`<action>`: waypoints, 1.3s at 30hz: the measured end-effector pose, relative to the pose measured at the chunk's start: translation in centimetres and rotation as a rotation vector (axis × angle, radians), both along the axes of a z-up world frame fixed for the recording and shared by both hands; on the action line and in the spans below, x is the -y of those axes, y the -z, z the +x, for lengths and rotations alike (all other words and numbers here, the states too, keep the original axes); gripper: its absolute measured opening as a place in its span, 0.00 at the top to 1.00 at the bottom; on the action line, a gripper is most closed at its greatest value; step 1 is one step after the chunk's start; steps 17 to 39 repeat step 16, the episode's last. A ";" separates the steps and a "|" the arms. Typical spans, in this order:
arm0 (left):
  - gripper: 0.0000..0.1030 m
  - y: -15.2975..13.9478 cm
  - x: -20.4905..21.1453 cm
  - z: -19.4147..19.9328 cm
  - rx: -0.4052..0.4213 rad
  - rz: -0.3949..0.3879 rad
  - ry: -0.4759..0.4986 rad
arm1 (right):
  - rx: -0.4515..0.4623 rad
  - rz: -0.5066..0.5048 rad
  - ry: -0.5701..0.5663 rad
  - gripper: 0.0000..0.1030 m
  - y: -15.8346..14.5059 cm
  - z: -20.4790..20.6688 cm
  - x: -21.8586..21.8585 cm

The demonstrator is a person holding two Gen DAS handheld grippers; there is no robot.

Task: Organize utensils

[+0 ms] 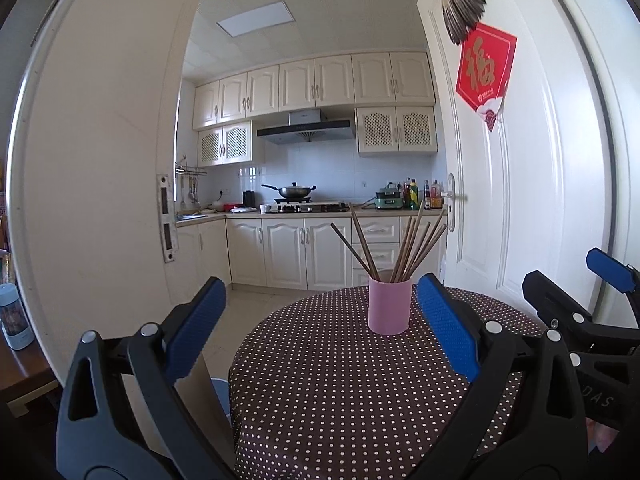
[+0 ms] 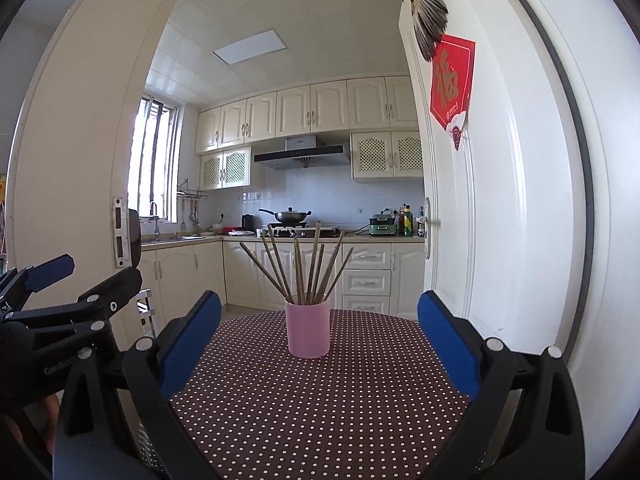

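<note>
A pink cup [image 1: 389,306] stands upright on the far part of a round table with a brown polka-dot cloth [image 1: 340,392]. Several brown chopsticks [image 1: 416,240] stand in it, fanned out. The cup [image 2: 308,329] and chopsticks [image 2: 308,268] also show in the right wrist view, on the cloth [image 2: 320,412]. My left gripper [image 1: 320,332] is open and empty, short of the cup. My right gripper [image 2: 320,340] is open and empty, also short of the cup. The right gripper shows at the right of the left wrist view [image 1: 576,284], and the left gripper at the left of the right wrist view [image 2: 84,280].
A white door [image 1: 520,200] with a red paper sign [image 1: 484,76] stands open just right of the table. A doorframe [image 1: 120,200] is at the left. Behind lies a kitchen with cabinets, a stove and a wok [image 1: 294,191]. A bottle [image 1: 14,316] stands on a wooden surface at far left.
</note>
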State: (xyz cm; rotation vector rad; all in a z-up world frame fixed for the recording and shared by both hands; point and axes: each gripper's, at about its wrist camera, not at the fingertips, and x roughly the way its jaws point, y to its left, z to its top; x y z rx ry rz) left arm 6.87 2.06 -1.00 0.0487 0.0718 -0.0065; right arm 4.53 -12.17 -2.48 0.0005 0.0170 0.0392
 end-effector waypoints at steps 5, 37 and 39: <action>0.08 0.7 0.2 2.2 -0.035 0.001 -0.002 | -0.034 0.007 0.002 0.08 0.6 2.5 0.3; 0.08 2.5 0.7 7.7 -0.153 0.015 -0.005 | -0.136 0.046 -0.013 0.08 1.9 7.7 1.3; 0.08 2.5 0.7 7.7 -0.153 0.015 -0.005 | -0.136 0.046 -0.013 0.08 1.9 7.7 1.3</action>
